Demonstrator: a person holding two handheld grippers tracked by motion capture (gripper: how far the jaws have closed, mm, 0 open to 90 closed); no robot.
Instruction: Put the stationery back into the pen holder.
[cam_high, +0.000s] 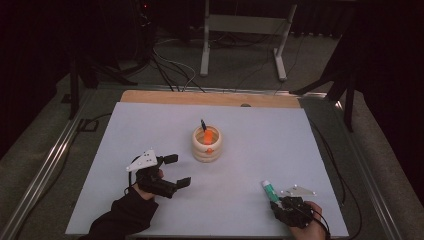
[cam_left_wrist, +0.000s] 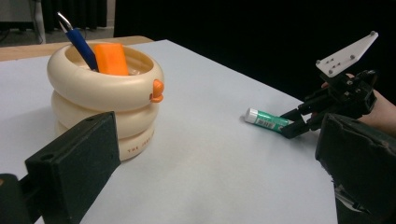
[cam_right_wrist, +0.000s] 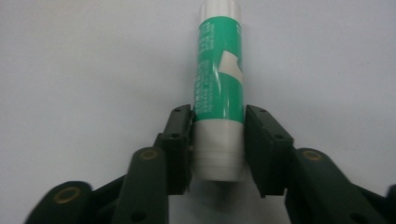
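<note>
Near the front right corner of the white-covered table (cam_high: 150, 125), the right tongs (cam_high: 274, 201) have closed in around a green-and-white glue stick (cam_right_wrist: 218, 88) that lies flat on the sheet. In the right gripper view the two black pads sit on either side of its white end; the left one looks to be touching, while a thin sliver of gap may remain on the right, so I cannot say for sure that it is pinched tight. The stick's other end points away from the hand, toward the middle of the table. Well apart from it, the left tongs (cam_high: 177, 170) hover low over the sheet with the jaws spread wide and nothing between them. Beyond them, near the centre, stands a cream ringed pot (cam_left_wrist: 105, 100) holding a blue pen (cam_left_wrist: 79, 42) and an orange block (cam_left_wrist: 111, 59).
</note>
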